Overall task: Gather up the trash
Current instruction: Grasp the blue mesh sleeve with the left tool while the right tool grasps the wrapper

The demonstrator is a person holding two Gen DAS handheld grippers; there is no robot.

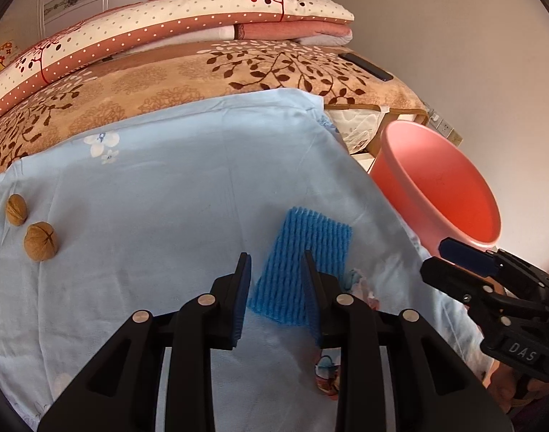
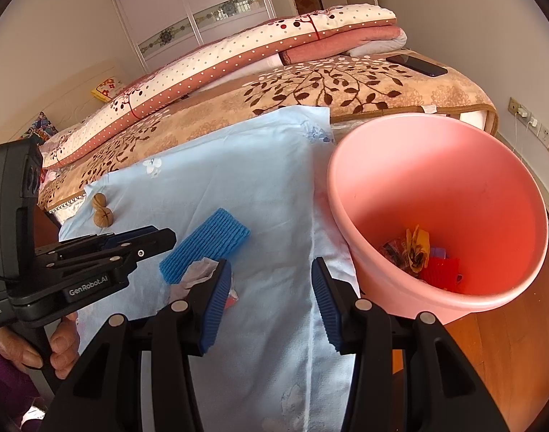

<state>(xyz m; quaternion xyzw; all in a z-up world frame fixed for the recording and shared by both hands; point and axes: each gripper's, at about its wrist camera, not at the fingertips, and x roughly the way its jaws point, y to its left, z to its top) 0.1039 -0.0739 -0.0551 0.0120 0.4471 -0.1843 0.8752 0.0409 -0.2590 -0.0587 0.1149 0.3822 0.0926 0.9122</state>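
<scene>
Bedroom. Bed w/ brown leaf-print blanket [image 1: 209,72], folded polka-dot quilts [image 1: 188,21] stacked at back, dark phone [image 1: 366,66] near the blanket's far right edge. Pale blue sheet [image 1: 166,187] spread over the near part of the bed; sliding wardrobe [image 2: 202,10] behind.

Writing: "GenRobot.AI" in white on the side of the left gripper [image 2: 144,239], seen from right wrist cam. "DAS" on the body of the right gripper [image 1: 454,248], seen from left wrist cam.

Edges/room: pink bin [image 2: 436,198] stands just off the sheet's right edge, mouth wide, tilted toward the cams. Inside it: yellow wrapper, red mesh piece, other small scraps at the bottom. Wood floor [image 2: 508,342] below bin. Sheet mostly bare in the middle; two walnuts [image 1: 40,241] well apart from the grippers, near the sheet's left edge.

Fingers: left gripper [image 1: 276,264] jaws part-open, astride the near end of a blue foam net [image 1: 303,266] lying flat on the sheet; contact w/ pads can't be told. Right gripper [image 2: 271,270] jaws spread wide, holding nothing, over bare sheet beside the bin. Crumpled white wrapper [image 2: 197,275] lies by its left finger [image 2: 217,302], just beside the foam net.
</scene>
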